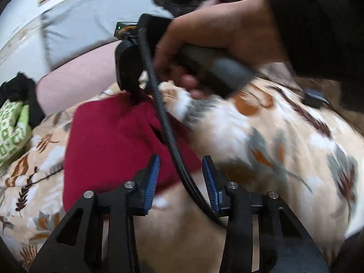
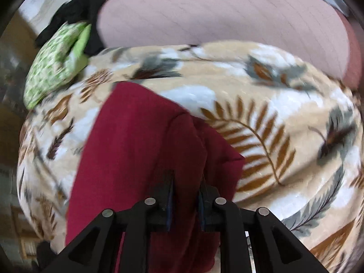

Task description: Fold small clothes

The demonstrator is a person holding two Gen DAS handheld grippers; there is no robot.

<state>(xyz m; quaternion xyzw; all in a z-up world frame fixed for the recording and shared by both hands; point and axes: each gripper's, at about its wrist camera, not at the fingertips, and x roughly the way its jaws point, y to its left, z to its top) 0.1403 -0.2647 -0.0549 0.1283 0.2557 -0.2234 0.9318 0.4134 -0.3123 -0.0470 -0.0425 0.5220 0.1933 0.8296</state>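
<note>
A dark red garment (image 1: 109,141) lies partly folded on a floral blanket (image 1: 273,141). In the left wrist view my left gripper (image 1: 180,177) stands open just over the garment's near edge, its blue pads (image 1: 152,177) apart and pressing on nothing. A black cable (image 1: 168,136) from the other gripper runs down between them. A hand in a dark sleeve (image 1: 216,38) holds my right gripper (image 1: 135,99), which pinches the garment's far edge. In the right wrist view the right gripper (image 2: 185,195) is shut on a raised fold of the red garment (image 2: 141,150).
A green patterned cloth (image 2: 56,61) and black clothing (image 2: 77,9) lie bunched at the blanket's far left. A pink cushion (image 2: 204,16) rises behind the blanket, with grey bedding (image 1: 86,29) beyond it. A small dark blue object (image 1: 315,99) sits at the right.
</note>
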